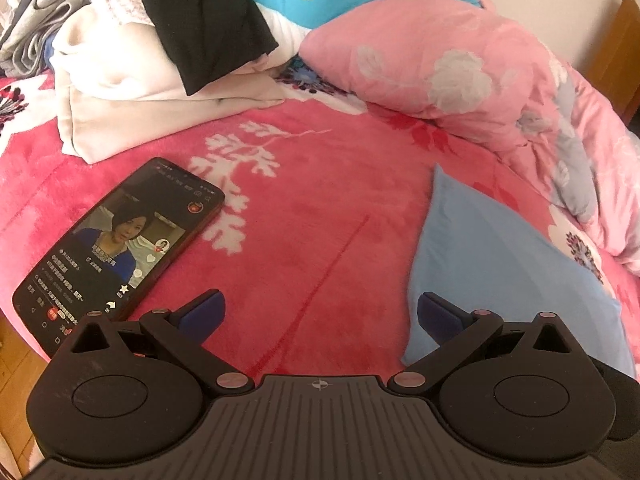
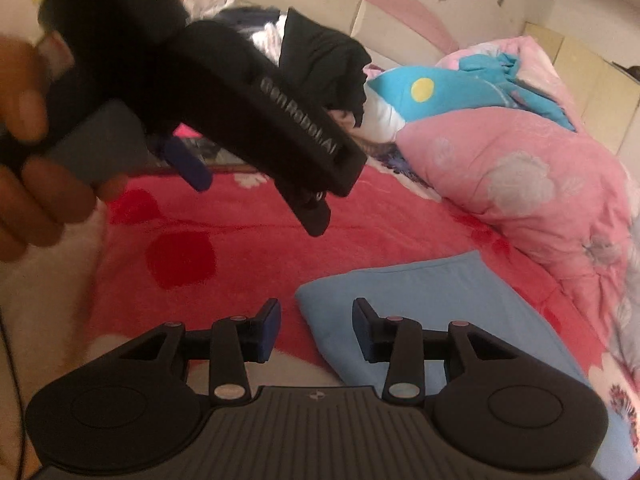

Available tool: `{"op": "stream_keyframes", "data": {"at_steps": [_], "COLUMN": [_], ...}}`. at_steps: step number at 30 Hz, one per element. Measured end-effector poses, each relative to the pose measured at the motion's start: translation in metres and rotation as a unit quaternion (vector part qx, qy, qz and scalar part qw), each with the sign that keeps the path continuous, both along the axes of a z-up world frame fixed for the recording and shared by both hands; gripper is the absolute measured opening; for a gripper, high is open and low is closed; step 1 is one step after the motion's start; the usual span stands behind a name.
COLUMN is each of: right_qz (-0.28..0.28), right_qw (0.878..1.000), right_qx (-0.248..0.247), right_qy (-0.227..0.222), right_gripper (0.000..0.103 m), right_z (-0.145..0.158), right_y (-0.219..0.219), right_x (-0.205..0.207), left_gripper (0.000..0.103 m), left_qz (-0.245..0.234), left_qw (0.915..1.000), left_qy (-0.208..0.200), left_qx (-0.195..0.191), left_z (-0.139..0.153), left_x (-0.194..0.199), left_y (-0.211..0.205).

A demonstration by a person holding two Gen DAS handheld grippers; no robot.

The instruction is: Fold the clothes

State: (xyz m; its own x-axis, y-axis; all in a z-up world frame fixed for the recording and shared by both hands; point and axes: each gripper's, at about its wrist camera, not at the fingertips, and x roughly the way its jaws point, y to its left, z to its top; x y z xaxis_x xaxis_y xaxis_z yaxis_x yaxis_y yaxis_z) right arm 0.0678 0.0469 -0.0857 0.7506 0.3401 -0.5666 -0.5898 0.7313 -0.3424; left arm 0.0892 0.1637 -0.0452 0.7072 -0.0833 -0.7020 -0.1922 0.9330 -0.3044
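Judging one item done: folded light-blue garment (image 2: 440,320) lying flat just ahead of released right gripper (image 2: 316,330), beside spread-open, empty left gripper (image 1: 320,316); cream-and-black clothes heap (image 1: 160,60) beyond, unfolded.

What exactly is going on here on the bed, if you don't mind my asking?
A person is folding clothes on a bed with a handheld gripper in each hand. A folded light blue garment lies flat on the pink blanket. Both the left gripper and the right gripper are open and empty above it. A pile of clothes waits at the back, and a phone playing a video lies beside the left gripper.
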Motion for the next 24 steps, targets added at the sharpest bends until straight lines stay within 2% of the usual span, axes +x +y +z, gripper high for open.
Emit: {"op": "stream_keyframes", "data": {"at_steps": [7,12,15,24], "right_qz": [-0.008,-0.018,-0.031,-0.034], "right_qw": [1.000,1.000,0.999,0.999], "right_qx": [-0.018,-0.012,-0.011,-0.041], "right_qy": [0.004,0.003,-0.001,-0.011], "right_gripper": [0.040,0.038,0.028,0.029], "right_z": [-0.0071,-0.0052,-0.0031,-0.0103], "right_y": [0.0063,0.0044,0.0030,0.0100], "right_x": [0.0093,0.0125,0.0113,0.0051], "left_gripper": [0.103,0.103,0.103,0.103], "left_qz": [0.003,0.004,0.004,0.002], "left_qw": [1.0000,1.0000,1.0000,1.0000], "left_qy": [0.004,0.003,0.002,0.001], "left_qx": [-0.006,-0.008,-0.007,-0.003], "left_z": [-0.0018,-0.0009,-0.0009,-0.0010], "left_x": [0.0037,0.0036,0.0039,0.0035], "left_y": [0.0019,0.0016,0.0017,0.0005]}}
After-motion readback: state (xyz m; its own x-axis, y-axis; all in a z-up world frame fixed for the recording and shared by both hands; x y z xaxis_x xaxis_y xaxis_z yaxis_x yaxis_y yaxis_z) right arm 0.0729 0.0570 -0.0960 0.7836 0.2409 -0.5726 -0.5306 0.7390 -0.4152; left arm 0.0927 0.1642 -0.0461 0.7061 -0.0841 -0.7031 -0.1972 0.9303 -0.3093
